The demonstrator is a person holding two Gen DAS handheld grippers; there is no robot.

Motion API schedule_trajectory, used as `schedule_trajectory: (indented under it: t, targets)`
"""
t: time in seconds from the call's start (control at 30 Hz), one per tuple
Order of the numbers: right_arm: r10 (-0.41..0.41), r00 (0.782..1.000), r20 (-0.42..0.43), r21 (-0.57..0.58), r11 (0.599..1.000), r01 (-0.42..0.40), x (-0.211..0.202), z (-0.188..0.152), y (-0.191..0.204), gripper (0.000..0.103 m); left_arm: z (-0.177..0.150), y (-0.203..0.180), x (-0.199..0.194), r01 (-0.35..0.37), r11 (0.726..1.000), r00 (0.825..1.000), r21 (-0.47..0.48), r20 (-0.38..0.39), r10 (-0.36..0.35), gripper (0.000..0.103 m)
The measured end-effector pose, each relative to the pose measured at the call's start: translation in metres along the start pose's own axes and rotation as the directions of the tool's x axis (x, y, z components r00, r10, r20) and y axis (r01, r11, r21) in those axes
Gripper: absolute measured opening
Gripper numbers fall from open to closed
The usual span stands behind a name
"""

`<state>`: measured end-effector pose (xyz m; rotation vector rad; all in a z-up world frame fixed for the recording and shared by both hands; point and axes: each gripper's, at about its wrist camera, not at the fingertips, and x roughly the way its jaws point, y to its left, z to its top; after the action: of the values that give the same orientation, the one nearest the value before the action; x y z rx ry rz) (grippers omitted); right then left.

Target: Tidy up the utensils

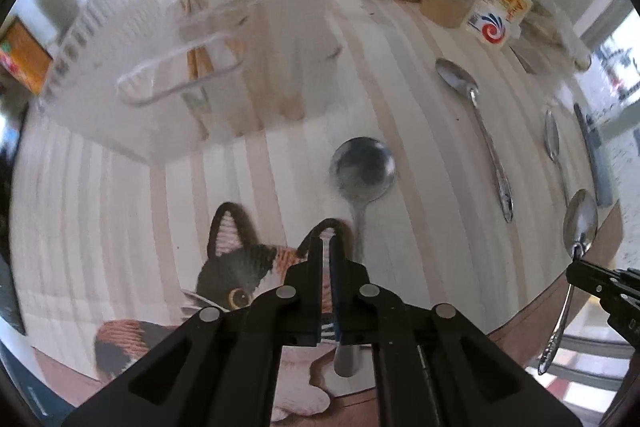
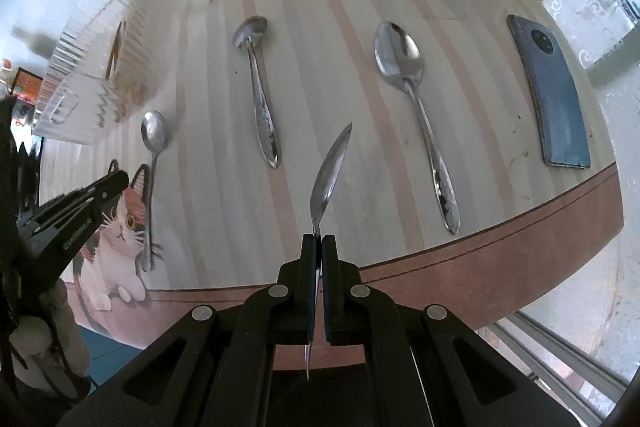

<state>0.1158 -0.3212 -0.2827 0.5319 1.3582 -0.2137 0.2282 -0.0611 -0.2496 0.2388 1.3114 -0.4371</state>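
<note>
Showing only rightward: a phone (image 2: 550, 95); both views share spoons.

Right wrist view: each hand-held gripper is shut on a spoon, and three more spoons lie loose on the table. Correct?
Not quite: only two spoons lie loose, as the right wrist view shows. The right hand-held gripper and the left each are shut on a spoon.

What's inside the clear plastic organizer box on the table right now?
Through the clear organizer box, wooden chopsticks and another pale wooden utensil show. No spoons are visible inside. The ribbed walls and motion blur hide the rest.
</note>
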Motion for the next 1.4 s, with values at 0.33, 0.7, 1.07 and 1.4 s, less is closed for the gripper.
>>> schedule_trajectory:
  t: [0.33, 0.7, 1.07, 1.4]
  targets:
    - [0.01, 1.0, -0.02, 0.069, 0.998, -0.009, 0.017, 0.001, -0.011, 0.003, 0.028, -0.028, 0.031, -0.011, 0.997, 1.0, 0.081, -0.024, 0.013, 0.053]
    - [0.01, 1.0, -0.005, 0.092, 0.996, -0.009, 0.014, 0.0, -0.018, 0.003, 0.042, -0.057, 0.044, -0.07, 0.991, 0.997, 0.116, -0.015, 0.072, 0.001]
    - [0.047, 0.998, 0.042, 0.073, 0.996, -0.05, -0.013, 0.005, -0.014, 0.003, 0.022, -0.018, 0.006, -0.027, 1.0, 0.999, 0.008, 0.031, 0.026, 0.0]
    - [0.063, 0.997, 0.035, 0.078, 0.995, -0.066, -0.012, 0.01, -0.014, 0.003, -0.016, -0.003, 0.025, 0.123, 0.991, 0.985, -0.054, -0.111, -0.129, 0.025]
